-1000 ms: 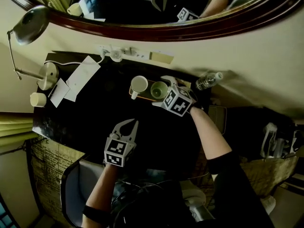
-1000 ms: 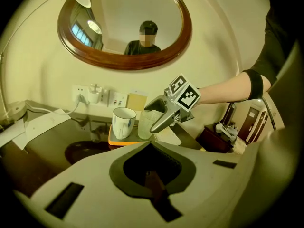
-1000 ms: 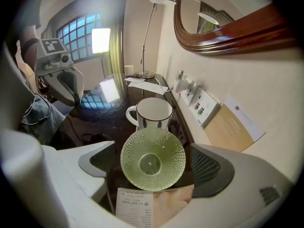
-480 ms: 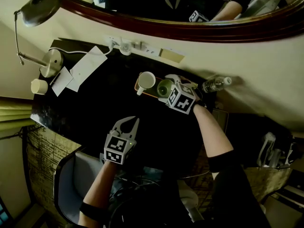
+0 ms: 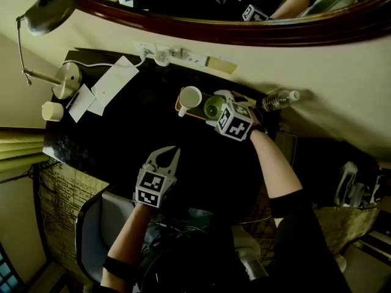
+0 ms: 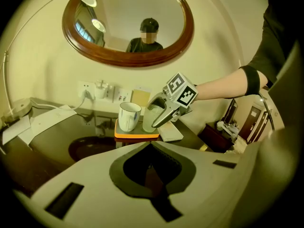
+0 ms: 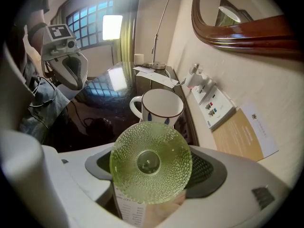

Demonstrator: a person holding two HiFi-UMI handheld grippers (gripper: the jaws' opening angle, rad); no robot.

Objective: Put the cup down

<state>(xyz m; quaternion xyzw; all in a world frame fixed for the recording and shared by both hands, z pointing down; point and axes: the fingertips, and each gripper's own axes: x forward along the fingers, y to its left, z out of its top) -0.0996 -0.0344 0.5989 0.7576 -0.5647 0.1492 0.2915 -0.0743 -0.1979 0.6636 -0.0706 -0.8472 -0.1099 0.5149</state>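
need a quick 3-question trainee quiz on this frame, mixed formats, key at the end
1. True or false: the white mug stands on the orange tray.
2. The left gripper has its jaws: A) wide apart, B) together with nothing held, C) clamped on the mug.
3. What stands beside the mug on the tray?
Key: 1 true; 2 B; 3 the green glass.

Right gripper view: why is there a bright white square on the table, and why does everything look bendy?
Right gripper view: the window is blown out white, and the glossy table mirrors it as glare; the wide lens curves the mirror frame. Head view: much dimmer, the table nearly black.
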